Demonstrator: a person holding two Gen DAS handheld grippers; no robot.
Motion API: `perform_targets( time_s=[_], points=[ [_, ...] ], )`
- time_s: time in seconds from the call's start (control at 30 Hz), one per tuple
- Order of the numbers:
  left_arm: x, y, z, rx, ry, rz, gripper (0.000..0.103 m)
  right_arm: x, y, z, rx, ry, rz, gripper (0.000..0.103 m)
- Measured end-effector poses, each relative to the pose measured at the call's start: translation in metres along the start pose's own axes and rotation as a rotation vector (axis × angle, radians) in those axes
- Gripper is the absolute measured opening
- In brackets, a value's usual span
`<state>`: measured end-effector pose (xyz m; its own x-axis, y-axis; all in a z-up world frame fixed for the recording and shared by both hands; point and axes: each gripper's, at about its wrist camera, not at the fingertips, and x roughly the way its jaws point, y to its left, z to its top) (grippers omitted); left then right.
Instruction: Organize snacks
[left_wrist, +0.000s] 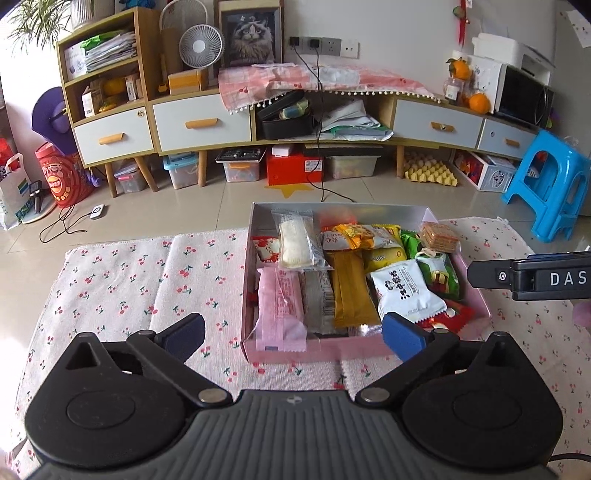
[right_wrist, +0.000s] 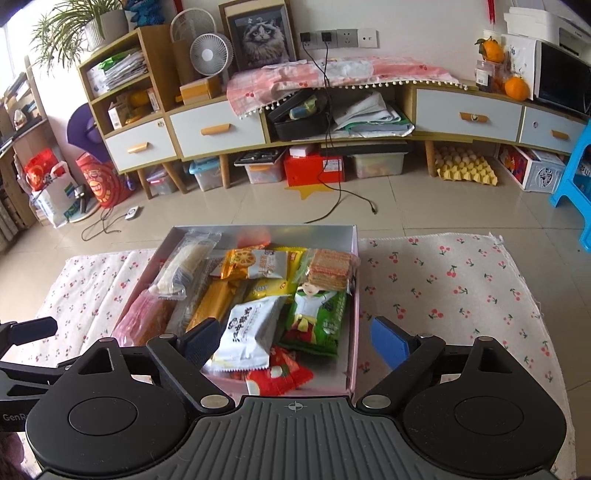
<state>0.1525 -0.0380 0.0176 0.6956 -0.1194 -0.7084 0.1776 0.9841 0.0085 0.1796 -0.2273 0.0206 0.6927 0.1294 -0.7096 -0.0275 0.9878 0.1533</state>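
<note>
A pink box (left_wrist: 325, 349) (right_wrist: 352, 332) full of snack packets sits on a cherry-print cloth (left_wrist: 147, 280) (right_wrist: 443, 288). Inside lie a pink packet (left_wrist: 279, 306), a white packet (left_wrist: 404, 291) (right_wrist: 249, 332), a gold packet (left_wrist: 351, 291), a clear-wrapped cake (left_wrist: 295, 243) and a wafer pack (left_wrist: 437, 236) (right_wrist: 328, 269). My left gripper (left_wrist: 293, 334) is open and empty, just in front of the box's near wall. My right gripper (right_wrist: 295, 341) is open and empty, over the box's near right part; its body also shows in the left wrist view (left_wrist: 532, 277).
Tiled floor lies beyond the cloth, with a black cable (right_wrist: 340, 199) trailing on it. A long cabinet (left_wrist: 207, 122) with drawers lines the far wall. A blue plastic stool (left_wrist: 550, 184) stands at the right.
</note>
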Motion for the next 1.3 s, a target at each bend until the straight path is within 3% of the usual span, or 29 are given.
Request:
perform_targets(
  time_s=[0.37, 0.67, 0.9, 1.07, 1.3],
  points=[
    [-0.033, -0.010, -0.029, -0.041, 0.066, 0.043, 0.102, -0.040, 0.003, -0.042, 0.037, 0.061, -0.030, 0.095],
    [-0.051, -0.022, -0.050, -0.040, 0.064, 0.094, 0.102, -0.062, 0.015, -0.070, 0.006, 0.068, -0.066, 0.095],
    [-0.052, -0.017, -0.064, -0.072, 0.096, 0.102, 0.102, -0.063, 0.016, -0.088, 0.003, 0.111, -0.069, 0.095],
    [-0.053, -0.014, -0.068, -0.084, 0.109, 0.118, 0.102, -0.060, 0.019, -0.095, -0.044, 0.116, -0.117, 0.095],
    [-0.056, -0.015, -0.067, -0.094, 0.120, 0.132, 0.102, -0.057, 0.016, -0.093, -0.008, 0.135, -0.086, 0.095]
  ],
)
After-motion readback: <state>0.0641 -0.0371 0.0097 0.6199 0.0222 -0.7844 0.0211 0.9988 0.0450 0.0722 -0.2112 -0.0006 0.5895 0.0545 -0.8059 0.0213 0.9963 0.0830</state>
